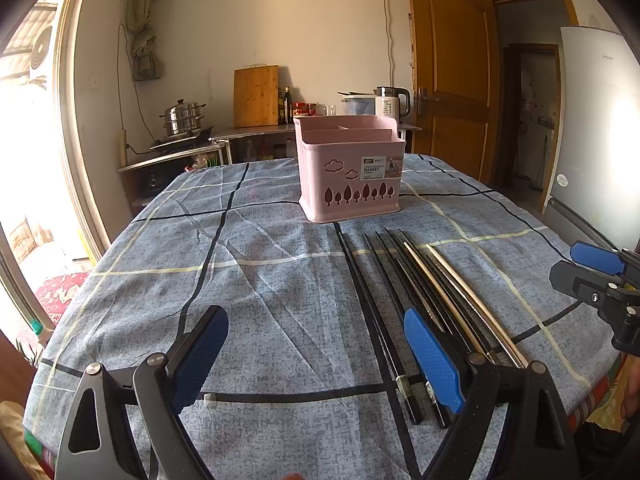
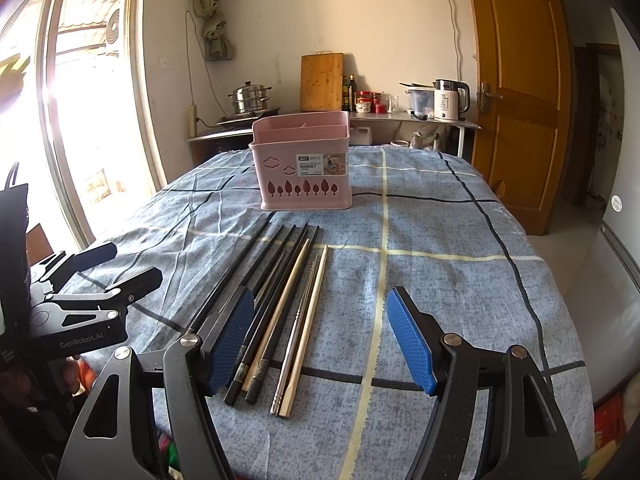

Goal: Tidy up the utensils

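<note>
A pink utensil basket [image 1: 350, 168] [image 2: 305, 164] with inner compartments stands upright at the far middle of the table. Several chopsticks [image 1: 416, 300] [image 2: 280, 304], black, pale wood and metal, lie side by side in front of it, pointing toward it. My left gripper [image 1: 316, 356] is open and empty above the cloth, left of the chopsticks; its right finger [image 1: 434, 360] overlaps their near ends. My right gripper [image 2: 324, 340] is open and empty, its jaws on either side of the near ends of the right-hand chopsticks. Each gripper shows at the other view's edge [image 1: 600, 280] [image 2: 100, 284].
The table [image 1: 240, 280] [image 2: 460, 280] wears a blue checked cloth. Behind it a counter holds a steel pot [image 1: 182, 118], a cutting board [image 1: 256, 96], bottles and a kettle [image 2: 450, 100]. A wooden door [image 2: 516, 92] and a fridge [image 1: 596, 120] stand at right.
</note>
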The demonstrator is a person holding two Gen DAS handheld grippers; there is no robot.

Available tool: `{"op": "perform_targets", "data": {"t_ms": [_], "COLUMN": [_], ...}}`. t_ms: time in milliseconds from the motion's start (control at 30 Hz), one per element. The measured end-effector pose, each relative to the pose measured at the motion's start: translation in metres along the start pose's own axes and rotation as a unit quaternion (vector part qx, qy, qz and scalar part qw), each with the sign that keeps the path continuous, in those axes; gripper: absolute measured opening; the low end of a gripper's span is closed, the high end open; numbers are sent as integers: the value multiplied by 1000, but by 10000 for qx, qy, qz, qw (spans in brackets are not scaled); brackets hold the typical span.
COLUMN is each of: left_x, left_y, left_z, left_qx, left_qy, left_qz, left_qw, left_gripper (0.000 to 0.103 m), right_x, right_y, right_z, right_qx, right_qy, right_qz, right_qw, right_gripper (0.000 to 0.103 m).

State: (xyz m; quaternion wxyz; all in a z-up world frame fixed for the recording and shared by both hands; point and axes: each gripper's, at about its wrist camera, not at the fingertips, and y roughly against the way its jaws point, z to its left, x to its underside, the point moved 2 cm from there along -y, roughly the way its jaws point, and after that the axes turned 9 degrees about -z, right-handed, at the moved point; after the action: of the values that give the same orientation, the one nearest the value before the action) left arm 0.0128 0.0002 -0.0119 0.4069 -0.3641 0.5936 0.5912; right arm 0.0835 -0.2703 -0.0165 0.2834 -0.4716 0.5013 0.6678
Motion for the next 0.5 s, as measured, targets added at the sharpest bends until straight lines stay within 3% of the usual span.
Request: {"op": "perform_targets", "data": {"t_ms": [500], "left_x": [0], "left_y": [1], "left_z": [-2], "left_qx": [13], "left_qy": [-10], "left_qz": [-10], "left_qw": [10000], "left_gripper": [90], "right_x": [0], "right_y": [0], "right_z": [1], "right_qx": [-2], "right_qy": [3], "right_qz": [3], "right_qw": [10000], "right_gripper": [69]}}
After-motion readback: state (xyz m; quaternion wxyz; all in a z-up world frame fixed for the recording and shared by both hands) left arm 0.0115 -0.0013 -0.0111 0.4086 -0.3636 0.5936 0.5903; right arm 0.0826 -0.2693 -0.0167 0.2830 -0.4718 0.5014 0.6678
